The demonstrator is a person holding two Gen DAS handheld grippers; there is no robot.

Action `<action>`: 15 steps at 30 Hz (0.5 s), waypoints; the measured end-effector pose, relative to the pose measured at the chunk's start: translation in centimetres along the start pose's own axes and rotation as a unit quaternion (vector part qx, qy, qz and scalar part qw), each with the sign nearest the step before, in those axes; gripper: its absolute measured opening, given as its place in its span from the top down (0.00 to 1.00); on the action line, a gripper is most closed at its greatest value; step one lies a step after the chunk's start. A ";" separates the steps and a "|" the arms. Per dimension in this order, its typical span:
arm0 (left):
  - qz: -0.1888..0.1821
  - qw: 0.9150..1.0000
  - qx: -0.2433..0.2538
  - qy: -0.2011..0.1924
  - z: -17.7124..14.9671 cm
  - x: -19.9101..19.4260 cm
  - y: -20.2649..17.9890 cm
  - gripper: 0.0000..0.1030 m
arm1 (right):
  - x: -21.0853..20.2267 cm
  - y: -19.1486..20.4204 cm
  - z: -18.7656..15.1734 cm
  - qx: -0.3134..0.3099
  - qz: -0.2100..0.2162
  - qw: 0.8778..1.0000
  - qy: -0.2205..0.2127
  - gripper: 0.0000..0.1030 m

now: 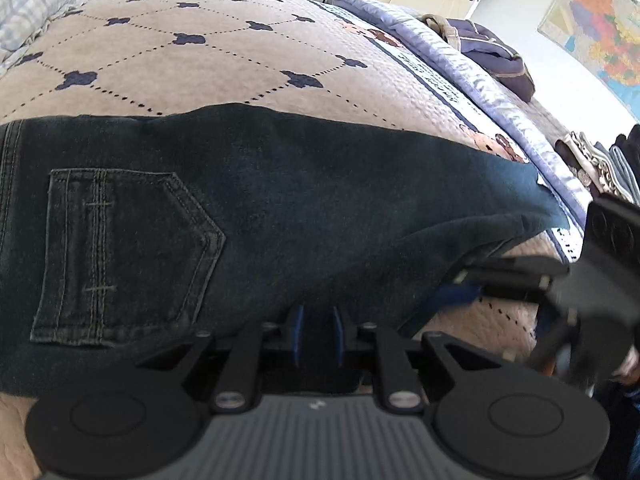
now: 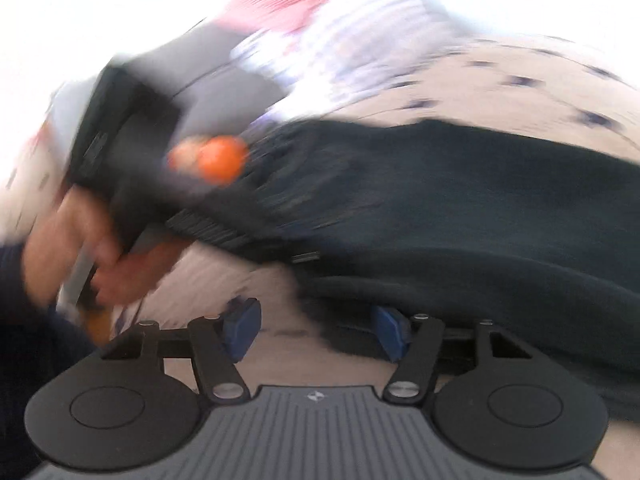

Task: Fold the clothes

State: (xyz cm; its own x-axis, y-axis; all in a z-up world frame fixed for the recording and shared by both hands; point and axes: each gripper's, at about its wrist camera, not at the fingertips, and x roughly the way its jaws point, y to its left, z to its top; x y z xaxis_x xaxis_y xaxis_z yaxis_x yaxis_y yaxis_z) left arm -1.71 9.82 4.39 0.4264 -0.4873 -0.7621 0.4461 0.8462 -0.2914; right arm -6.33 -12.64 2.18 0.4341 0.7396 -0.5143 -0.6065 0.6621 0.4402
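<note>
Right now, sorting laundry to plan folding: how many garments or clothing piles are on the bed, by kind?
Dark jeans: 1
Purple garment heap: 1
Mixed clothing pile at the bed's far corner: 1, pieces too small to count
Total: 3

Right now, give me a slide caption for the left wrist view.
Left hand-held gripper pinching the near edge of dark jeans spread on a quilted bedspread.

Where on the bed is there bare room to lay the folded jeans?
Bare bedspread lies beyond the jeans, between the checked pillow and the blue quilt edge. The quilt side is crowded: a purple garment and stacked clothes.
</note>
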 end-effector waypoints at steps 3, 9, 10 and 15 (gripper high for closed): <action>0.006 1.000 0.010 0.000 -0.1 0.0 -0.3 0.84 | -3.8 -4.1 -0.8 0.074 -0.059 0.994 -0.047 0.42; 0.019 0.999 0.031 0.000 -0.4 0.1 -1.0 0.84 | -16.1 -14.9 -4.0 0.309 -0.205 0.905 -0.209 0.41; 0.022 0.999 0.036 0.000 -0.4 0.0 -1.2 0.84 | -18.2 -16.5 -4.7 0.344 -0.216 0.883 -0.234 0.41; 0.033 0.998 0.056 -0.002 -0.4 -0.5 -2.0 0.84 | -25.3 -19.4 -5.7 0.383 -0.288 0.837 -0.266 0.42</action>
State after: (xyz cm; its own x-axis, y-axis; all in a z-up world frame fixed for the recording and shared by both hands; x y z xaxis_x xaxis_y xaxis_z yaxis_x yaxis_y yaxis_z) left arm -3.11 8.49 5.09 0.4609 -0.4327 -0.7748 0.5021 0.8470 -0.1743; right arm -9.30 -44.90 2.46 0.8655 0.0855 -0.4935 0.3218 0.6602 0.6787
